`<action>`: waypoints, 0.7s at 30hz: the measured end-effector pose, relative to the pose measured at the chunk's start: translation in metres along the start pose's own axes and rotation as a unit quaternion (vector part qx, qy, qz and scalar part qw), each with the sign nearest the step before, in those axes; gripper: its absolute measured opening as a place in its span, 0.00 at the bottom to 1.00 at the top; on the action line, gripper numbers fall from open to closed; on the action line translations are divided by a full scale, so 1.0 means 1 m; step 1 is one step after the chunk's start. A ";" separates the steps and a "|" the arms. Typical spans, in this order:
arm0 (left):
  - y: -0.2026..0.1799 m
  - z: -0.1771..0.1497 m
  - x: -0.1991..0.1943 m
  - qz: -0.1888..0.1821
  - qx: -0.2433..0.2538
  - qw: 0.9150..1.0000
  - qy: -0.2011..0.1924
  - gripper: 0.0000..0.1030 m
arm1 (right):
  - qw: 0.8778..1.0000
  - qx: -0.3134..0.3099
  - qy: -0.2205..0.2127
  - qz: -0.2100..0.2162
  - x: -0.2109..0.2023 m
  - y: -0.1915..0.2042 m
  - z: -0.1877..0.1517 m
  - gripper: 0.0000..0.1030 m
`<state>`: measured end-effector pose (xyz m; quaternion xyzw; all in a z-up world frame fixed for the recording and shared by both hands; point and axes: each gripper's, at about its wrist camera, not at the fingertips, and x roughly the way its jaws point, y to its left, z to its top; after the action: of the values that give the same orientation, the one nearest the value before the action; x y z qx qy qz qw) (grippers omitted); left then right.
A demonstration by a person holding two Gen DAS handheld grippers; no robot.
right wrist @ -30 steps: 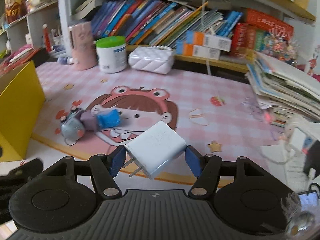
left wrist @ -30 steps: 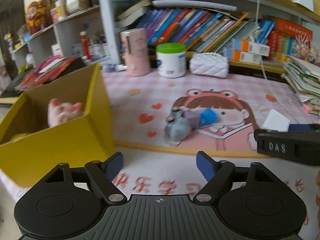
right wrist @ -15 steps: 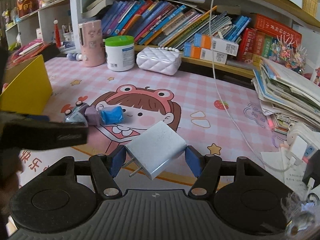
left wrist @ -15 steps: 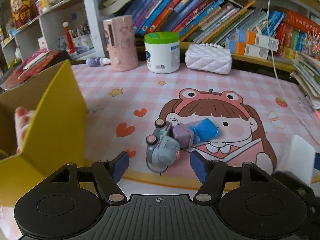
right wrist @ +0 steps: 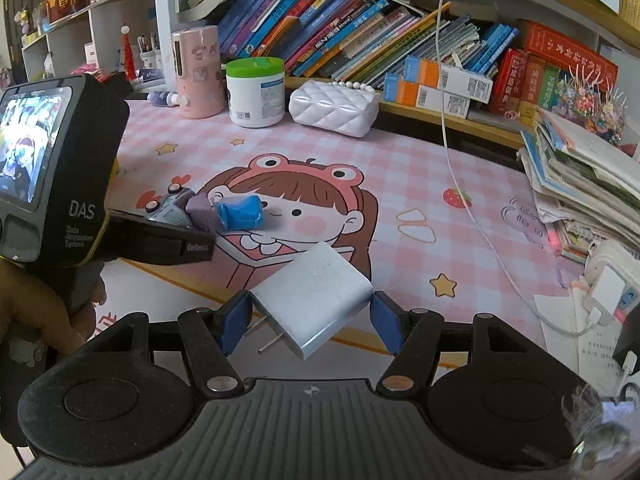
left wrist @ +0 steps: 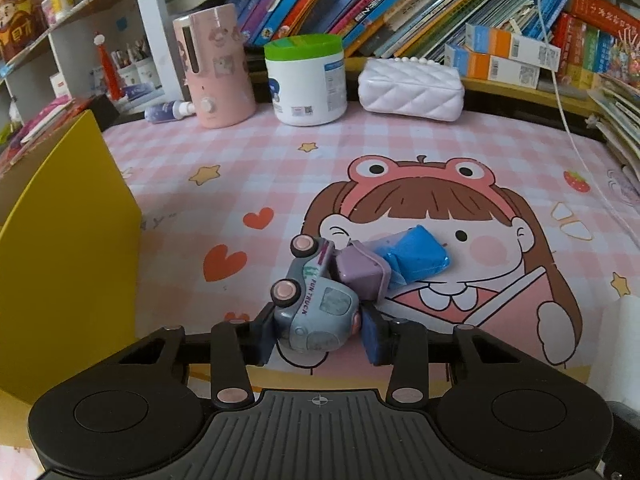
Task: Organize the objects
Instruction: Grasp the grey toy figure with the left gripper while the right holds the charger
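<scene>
A grey toy truck (left wrist: 316, 312) lies tipped on its side on the pink cartoon mat (left wrist: 400, 152). My left gripper (left wrist: 317, 336) is shut on its front end, with both blue pads pressing its sides. A purple cube (left wrist: 362, 276) and a blue packet (left wrist: 416, 258) lie against the truck's far side. My right gripper (right wrist: 310, 322) is shut on a white plug charger (right wrist: 316, 296), held above the mat with its prongs pointing left. In the right wrist view the left gripper's body (right wrist: 60, 180) hides most of the truck (right wrist: 168, 210).
An open yellow box (left wrist: 68, 280) stands at the left. A pink humidifier (left wrist: 216, 68), a green-lidded jar (left wrist: 306, 80) and a white quilted purse (left wrist: 410, 88) line the back under the bookshelf. A white cable (right wrist: 460, 184) crosses the mat, with a paper stack (right wrist: 580, 192) at the right.
My left gripper moved right and down from beside the yellow box to the toy truck, and its jaws closed on it. The right gripper kept still with the charger.
</scene>
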<state>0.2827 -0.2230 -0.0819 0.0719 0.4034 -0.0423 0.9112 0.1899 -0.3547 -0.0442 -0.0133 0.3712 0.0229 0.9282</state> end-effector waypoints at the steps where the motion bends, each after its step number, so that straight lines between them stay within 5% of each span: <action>1: 0.001 0.000 -0.003 0.002 -0.001 1.000 -0.006 0.39 | 1.000 0.002 0.001 -0.001 -0.001 0.000 0.000 0.61; 21: 0.065 -0.022 -0.140 -0.057 -0.092 0.987 -0.116 0.38 | 1.000 0.001 -0.005 -0.010 -0.030 0.049 -0.010 0.61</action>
<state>0.1817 -0.1523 0.0141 -0.0407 0.3007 -0.0647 0.9506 0.1589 -0.3068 -0.0310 -0.0159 0.3667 0.0132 0.9301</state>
